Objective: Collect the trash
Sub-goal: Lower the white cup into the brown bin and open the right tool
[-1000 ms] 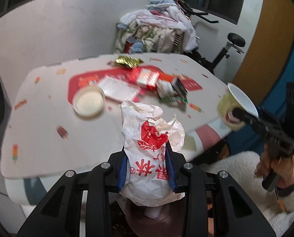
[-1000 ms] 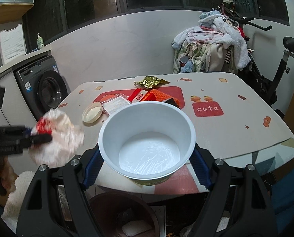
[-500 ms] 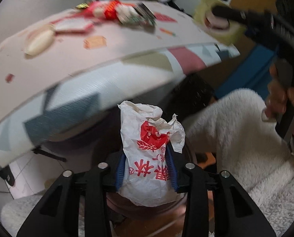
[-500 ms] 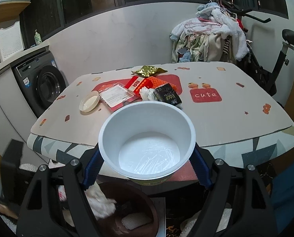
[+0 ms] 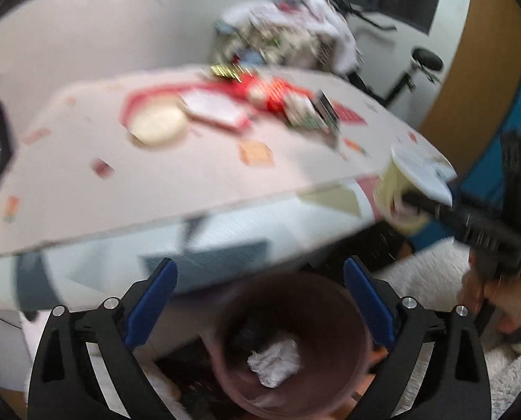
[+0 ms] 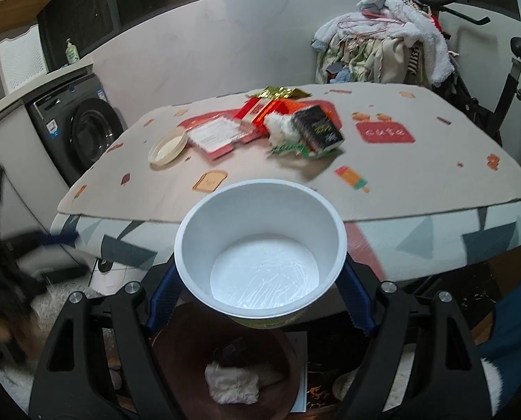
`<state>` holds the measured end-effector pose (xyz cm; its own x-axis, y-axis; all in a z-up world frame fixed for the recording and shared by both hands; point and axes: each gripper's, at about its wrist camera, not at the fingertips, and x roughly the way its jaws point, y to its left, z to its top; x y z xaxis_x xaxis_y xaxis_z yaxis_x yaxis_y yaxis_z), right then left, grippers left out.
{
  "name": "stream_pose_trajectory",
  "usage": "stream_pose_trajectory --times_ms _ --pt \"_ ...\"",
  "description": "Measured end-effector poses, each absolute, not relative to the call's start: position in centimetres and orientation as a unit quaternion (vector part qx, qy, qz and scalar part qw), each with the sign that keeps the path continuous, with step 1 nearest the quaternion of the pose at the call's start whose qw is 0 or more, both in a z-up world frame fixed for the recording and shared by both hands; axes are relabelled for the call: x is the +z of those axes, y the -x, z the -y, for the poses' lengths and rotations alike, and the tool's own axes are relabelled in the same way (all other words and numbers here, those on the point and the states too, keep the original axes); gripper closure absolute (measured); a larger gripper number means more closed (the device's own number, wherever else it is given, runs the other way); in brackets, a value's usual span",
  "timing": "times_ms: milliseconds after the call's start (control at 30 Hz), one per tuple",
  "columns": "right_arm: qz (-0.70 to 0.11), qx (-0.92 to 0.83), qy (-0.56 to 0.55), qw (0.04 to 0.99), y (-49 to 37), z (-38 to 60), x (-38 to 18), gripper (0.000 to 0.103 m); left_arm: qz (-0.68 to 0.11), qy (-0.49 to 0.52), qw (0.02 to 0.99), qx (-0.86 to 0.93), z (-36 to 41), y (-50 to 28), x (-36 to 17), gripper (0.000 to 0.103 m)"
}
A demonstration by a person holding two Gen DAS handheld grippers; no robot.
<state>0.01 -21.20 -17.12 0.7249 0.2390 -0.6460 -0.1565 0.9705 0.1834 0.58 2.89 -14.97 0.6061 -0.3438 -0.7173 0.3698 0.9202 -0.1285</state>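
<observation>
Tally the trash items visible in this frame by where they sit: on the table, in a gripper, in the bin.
On the table: 6 (gold wrapper, red packet, flat white-and-red pack, round lid, black box, white-and-green crumpled wrapper)
In a gripper: 1 (paper bowl, right gripper)
In the brown bin: 1 clearly visible (crumpled white bag)
Total: 8

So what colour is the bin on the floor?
Brown bin, clearest in the left wrist view.

Left tool spread wide and empty, right tool clamped, level
</observation>
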Motion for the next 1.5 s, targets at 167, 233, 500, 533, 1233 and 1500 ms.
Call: stream_pose_trajectory --times_ms 167,233,500,533,1233,1500 --pt "-0.373 0.127 -0.060 0.917 0.2 19.7 -19.4 0.024 -0.347 -0.033 0.925 -0.149 -5.6 0.9 -13.2 0.006" --pt "-0.388 0.139 -0.051 0.910 0.1 18.8 -20.4 0.024 -0.329 -0.041 0.934 -0.132 -6.3 1.6 -13.1 0.006" --pt "-0.455 0.178 0.052 0.871 -0.2 13.6 -24.5 0.024 -0.327 -0.035 0.939 -0.100 -7.1 2.3 -14.2 0.006" --pt "-0.461 0.181 0.061 0.867 -0.1 13.3 -24.9 0.024 -0.332 -0.034 0.937 -0.101 -7.2 2.1 -14.4 0.006" --pt "-0.643 0.158 0.137 0.737 -1.0 11.0 -34.3 0.022 -0.363 0.014 0.928 -0.081 -8.9 0.7 -15.5 0.006" --pt "-0.629 0.153 0.127 0.751 -1.0 11.1 -33.2 0.007 -0.369 0.018 0.926 -0.077 -9.0 0.5 -15.7 0.006"
